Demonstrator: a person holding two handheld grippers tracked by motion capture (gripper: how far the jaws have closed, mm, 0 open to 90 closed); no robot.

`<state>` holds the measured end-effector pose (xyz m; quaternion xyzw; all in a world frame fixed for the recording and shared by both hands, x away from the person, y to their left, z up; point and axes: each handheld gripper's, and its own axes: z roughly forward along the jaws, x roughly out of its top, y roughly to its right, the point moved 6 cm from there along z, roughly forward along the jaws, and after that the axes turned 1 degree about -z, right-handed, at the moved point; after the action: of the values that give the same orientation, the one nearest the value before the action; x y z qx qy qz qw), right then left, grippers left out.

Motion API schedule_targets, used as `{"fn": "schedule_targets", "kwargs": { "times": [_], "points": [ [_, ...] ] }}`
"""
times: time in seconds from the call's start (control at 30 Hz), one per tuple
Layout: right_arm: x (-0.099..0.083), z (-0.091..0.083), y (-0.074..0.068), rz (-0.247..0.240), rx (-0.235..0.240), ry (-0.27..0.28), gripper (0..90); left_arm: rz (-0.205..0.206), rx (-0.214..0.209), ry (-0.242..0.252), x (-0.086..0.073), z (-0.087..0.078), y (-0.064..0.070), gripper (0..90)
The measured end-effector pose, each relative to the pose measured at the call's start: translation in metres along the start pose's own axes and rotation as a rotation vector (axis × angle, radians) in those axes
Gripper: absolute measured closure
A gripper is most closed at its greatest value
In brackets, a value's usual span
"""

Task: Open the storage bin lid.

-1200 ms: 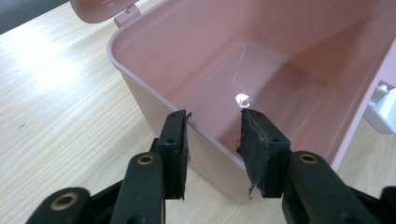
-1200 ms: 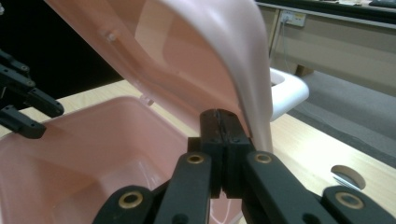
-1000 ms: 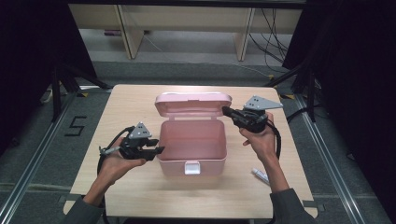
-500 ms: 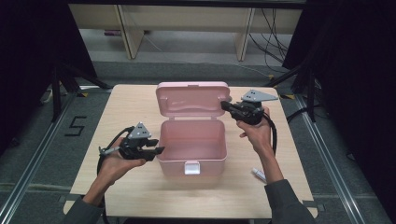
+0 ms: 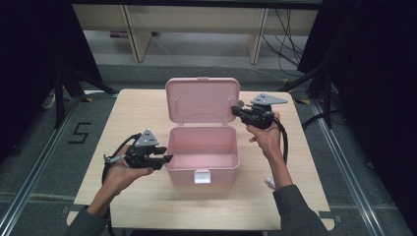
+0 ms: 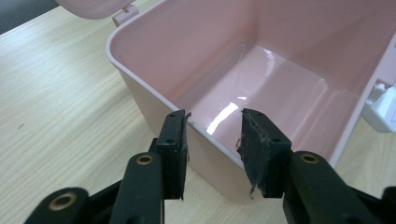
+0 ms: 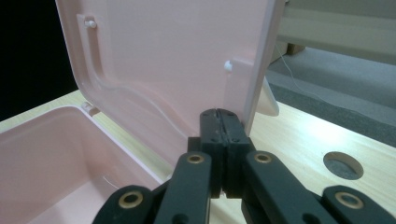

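Raised further since a second ago, the lid (image 5: 202,100) stands upright above the pink box (image 5: 202,156) mid-worktop (image 5: 147,206), right hand-held gripper (image 5: 235,110) pinched closed against it, left hand-held gripper (image 5: 166,159) parted beside the box wall

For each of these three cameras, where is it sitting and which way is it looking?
High view: above the person's side, looking forward and down at the table; forearms, both grippers visible.
Left gripper view: rides the left gripper, open fingers facing the pink box.
Right gripper view: rides the right gripper, shut fingers at the raised lid.
Shared: the box.
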<state>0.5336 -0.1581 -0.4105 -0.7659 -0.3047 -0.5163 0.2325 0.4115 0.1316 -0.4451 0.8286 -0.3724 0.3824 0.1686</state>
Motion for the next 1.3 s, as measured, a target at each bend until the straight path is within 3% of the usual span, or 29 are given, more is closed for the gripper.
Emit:
{"fn": "schedule_targets", "kwargs": {
  "times": [0.03, 0.13, 0.17, 0.27, 0.3, 0.37, 0.4, 0.47, 0.5, 0.57, 0.6, 0.73, 0.77, 0.8, 0.87, 0.93, 1.13, 1.17, 1.2, 1.3],
  "points": [
    [0.000, 0.001, 0.003, -0.020, -0.020, 0.000, 90.0, 0.000, 0.000, 0.000, 0.000, 0.000, 0.000, 61.2],
    [-0.003, 0.004, 0.001, 0.005, 0.001, -0.007, 90.0, 0.002, 0.000, -0.002, 0.000, 0.000, 0.000, 61.1],
    [-0.003, 0.004, 0.003, -0.012, -0.018, -0.012, 90.0, 0.000, -0.001, -0.001, 0.000, 0.000, 0.000, 61.2],
    [-0.007, 0.008, 0.003, -0.007, -0.018, -0.024, 90.0, 0.000, -0.001, 0.000, 0.000, 0.000, 0.000, 61.1],
    [-0.009, 0.010, 0.001, 0.023, -0.001, -0.025, 90.0, -0.001, -0.001, 0.000, 0.000, 0.000, 0.000, 61.1],
    [-0.011, 0.012, 0.002, 0.000, -0.023, -0.032, 90.0, -0.002, -0.002, -0.001, 0.000, 0.000, 0.000, 61.1],
    [-0.013, 0.013, 0.001, 0.010, -0.002, -0.039, 90.0, -0.002, -0.002, -0.002, 0.000, 0.000, 0.000, 61.0],
    [-0.014, 0.014, 0.001, 0.018, -0.023, -0.026, 90.0, -0.001, 0.000, -0.003, 0.000, 0.000, 0.000, 60.8],
    [-0.015, 0.013, 0.001, 0.011, -0.004, -0.036, 90.0, -0.001, 0.001, -0.003, 0.000, 0.000, 0.000, 60.5],
    [-0.016, 0.010, 0.000, 0.025, -0.011, -0.049, 89.7, -0.004, 0.009, -0.004, -0.001, 0.001, 0.001, 59.6],
    [-0.015, 0.010, 0.001, 0.005, -0.007, -0.035, 89.6, -0.004, 0.009, -0.005, -0.001, 0.001, 0.001, 59.2],
    [-0.015, 0.003, -0.002, 0.017, -0.013, -0.030, 89.1, -0.015, 0.000, -0.011, -0.002, 0.002, 0.001, 56.6],
    [-0.016, 0.002, -0.001, 0.007, 0.006, -0.027, 88.9, -0.026, -0.003, -0.008, -0.002, 0.002, 0.001, 56.0],
    [-0.017, 0.001, -0.002, 0.024, -0.007, -0.028, 88.7, -0.026, -0.005, -0.010, -0.003, 0.002, 0.001, 55.5],
    [-0.018, 0.001, 0.004, -0.003, -0.024, -0.033, 88.8, -0.027, -0.005, -0.009, -0.003, 0.002, 0.001, 55.1],
    [-0.020, 0.001, 0.005, 0.056, -0.005, -0.036, 88.9, -0.027, -0.005, -0.009, -0.003, 0.002, 0.001, 55.1],
    [-0.023, 0.004, 0.010, 0.026, -0.032, -0.034, 88.4, -0.028, -0.007, -0.009, -0.003, 0.002, 0.001, 55.0],
    [-0.024, 0.004, 0.010, 0.027, -0.036, -0.043, 88.1, -0.030, -0.010, -0.008, -0.003, 0.002, 0.001, 54.8],
    [-0.024, 0.004, 0.007, 0.060, -0.025, -0.038, 88.1, -0.030, -0.014, -0.006, -0.003, 0.001, 0.002, 54.7],
    [-0.025, 0.003, 0.007, 0.055, -0.019, -0.034, 87.6, -0.032, -0.017, 0.003, -0.003, 0.001, 0.002, 54.9]
  ]
}}
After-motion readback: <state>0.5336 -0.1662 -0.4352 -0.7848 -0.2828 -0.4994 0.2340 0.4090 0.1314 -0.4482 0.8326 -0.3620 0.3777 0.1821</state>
